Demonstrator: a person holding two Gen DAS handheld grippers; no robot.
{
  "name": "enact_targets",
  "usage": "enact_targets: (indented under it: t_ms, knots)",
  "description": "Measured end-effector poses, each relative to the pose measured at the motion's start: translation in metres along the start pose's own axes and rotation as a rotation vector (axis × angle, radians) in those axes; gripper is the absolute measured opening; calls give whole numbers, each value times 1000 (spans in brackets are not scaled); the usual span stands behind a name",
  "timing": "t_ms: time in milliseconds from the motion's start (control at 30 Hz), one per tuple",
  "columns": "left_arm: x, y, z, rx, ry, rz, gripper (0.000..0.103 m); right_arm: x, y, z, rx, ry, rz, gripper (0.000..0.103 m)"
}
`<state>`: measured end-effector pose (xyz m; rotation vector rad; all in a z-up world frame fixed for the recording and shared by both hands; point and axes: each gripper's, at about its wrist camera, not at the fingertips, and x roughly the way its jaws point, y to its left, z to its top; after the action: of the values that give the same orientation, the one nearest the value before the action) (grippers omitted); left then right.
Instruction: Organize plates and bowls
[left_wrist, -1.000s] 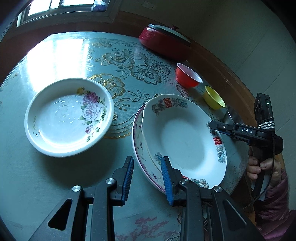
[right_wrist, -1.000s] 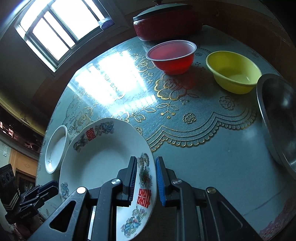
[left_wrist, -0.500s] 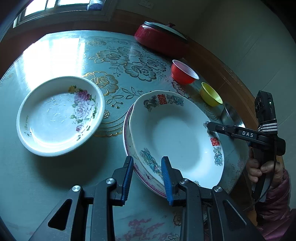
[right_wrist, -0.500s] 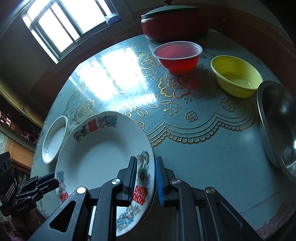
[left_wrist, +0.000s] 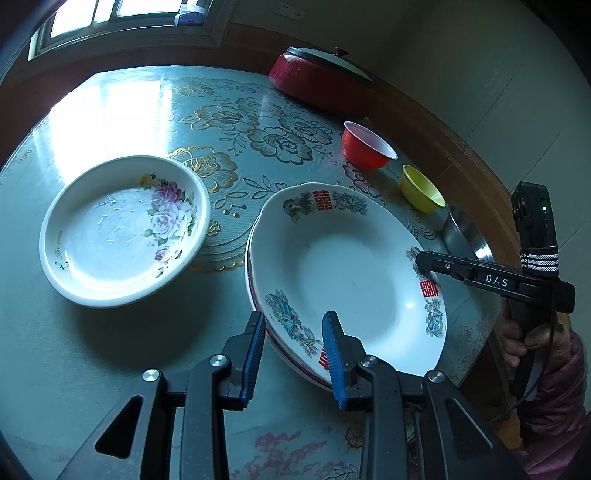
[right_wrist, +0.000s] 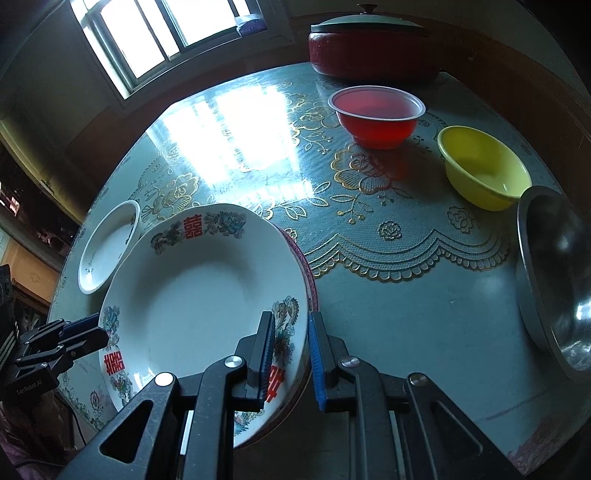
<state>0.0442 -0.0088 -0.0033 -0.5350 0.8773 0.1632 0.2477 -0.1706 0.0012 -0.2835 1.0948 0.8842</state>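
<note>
Round counter (left_wrist: 110, 369), floral cloth: double-happiness plate (left_wrist: 347, 273) now nested flat on pink-rimmed plate (right_wrist: 310, 280), no longer tilted; stacking done. Right gripper (right_wrist: 290, 356) fingers slightly parted astride the rim, releasing; left gripper (left_wrist: 293, 358) fingers open, empty.

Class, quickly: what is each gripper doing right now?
Left gripper: open, fingers straddling the near rim of the stacked plates.
Right gripper: parted around the top plate's rim; grip cannot be told.

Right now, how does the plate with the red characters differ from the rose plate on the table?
The red-character plate sits stacked on a pink-rimmed plate; the rose plate lies alone on the tablecloth. The red-character plate's rim lies between the fingers of both the left gripper and the right gripper; nothing touches the rose plate. Its rim is wide and flaring; the rose plate's wall is steeper. Both are white and empty.
</note>
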Motion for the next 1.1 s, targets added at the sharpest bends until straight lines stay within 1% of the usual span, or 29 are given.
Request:
enact_targets:
  t_ms: [67, 133, 233, 300, 333, 433, 500, 600, 633, 767, 833, 967, 1100]
  knots:
    - [-1, 1, -1, -6, 1, -4, 31, 1, 0, 0, -18, 7, 4, 17]
    - [-1, 0, -1, -9, -1, -3, 31, 0, -3, 3, -8, 7, 19, 17]
    - [-2, 0, -2, -13, -6, 6, 31, -3, -3, 12, 2, -33, 11, 17]
    - [-4, 1, -2, -20, -16, 13, 31, -1, 0, 20, 11, -54, 24, 17]
    - [-5, 2, -2, -22, -21, 18, 31, 2, 2, 23, 13, -57, 26, 17]
    - [-7, 4, -3, -29, -33, 47, 31, 7, 8, 27, -13, -62, -8, 18]
    - [-8, 8, -4, -50, -39, 49, 31, 8, 9, 30, -15, -57, 14, 18]
    - [-10, 13, -7, -76, -46, 60, 31, 9, 7, 33, -5, -58, -6, 18]
    - [-11, 14, -8, -83, -49, 62, 31, 9, 7, 34, 3, -60, 1, 18]
    - [-15, 20, -11, -107, -63, 67, 31, 11, 15, 40, 13, -66, 36, 18]
    - [-18, 23, -14, -117, -66, 75, 31, 11, 25, 43, 5, -73, 68, 18]
    - [-25, 34, -19, -152, -82, 88, 31, 16, 52, 52, -46, -68, 154, 19]
    - [-35, 48, -24, -189, -104, 118, 31, 26, 86, 61, -104, -51, 249, 19]
